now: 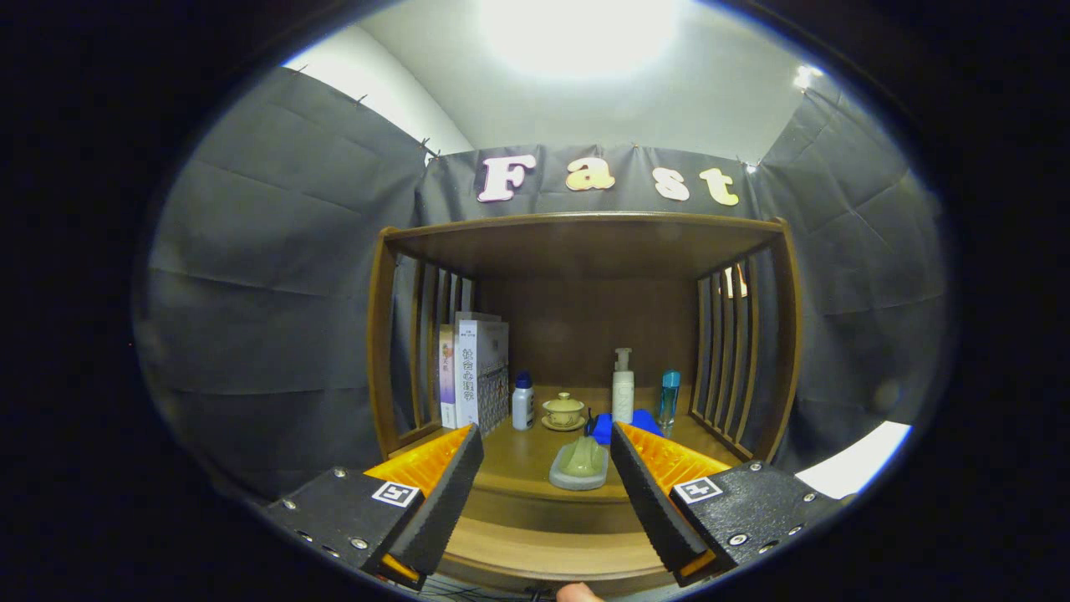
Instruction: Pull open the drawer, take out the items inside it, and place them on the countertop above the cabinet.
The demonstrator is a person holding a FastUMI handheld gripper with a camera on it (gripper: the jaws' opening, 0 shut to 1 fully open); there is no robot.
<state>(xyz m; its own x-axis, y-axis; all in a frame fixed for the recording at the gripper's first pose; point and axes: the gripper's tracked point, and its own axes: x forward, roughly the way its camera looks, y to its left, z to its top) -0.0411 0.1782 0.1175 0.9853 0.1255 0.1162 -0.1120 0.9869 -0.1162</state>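
Note:
My gripper [545,429] is open, held in front of a wooden cabinet, and nothing lies between its fingers. Just ahead of the fingers, near the front edge of the countertop [518,456], sits a pale green item on a light dish [579,465], closer to the right finger. It lies on the wood, apart from both fingers. Below the countertop's front edge a lighter wooden ledge [543,548] juts toward me, likely the drawer's top edge. Its inside is hidden.
At the back of the countertop stand books [473,372] on the left, a small white bottle with a blue cap [522,401], a lidded tea cup [563,410], a white pump bottle [623,389], a blue object [642,420] and a slim blue bottle [669,397]. Slatted side walls [736,351] and a shelf top [585,230] enclose it.

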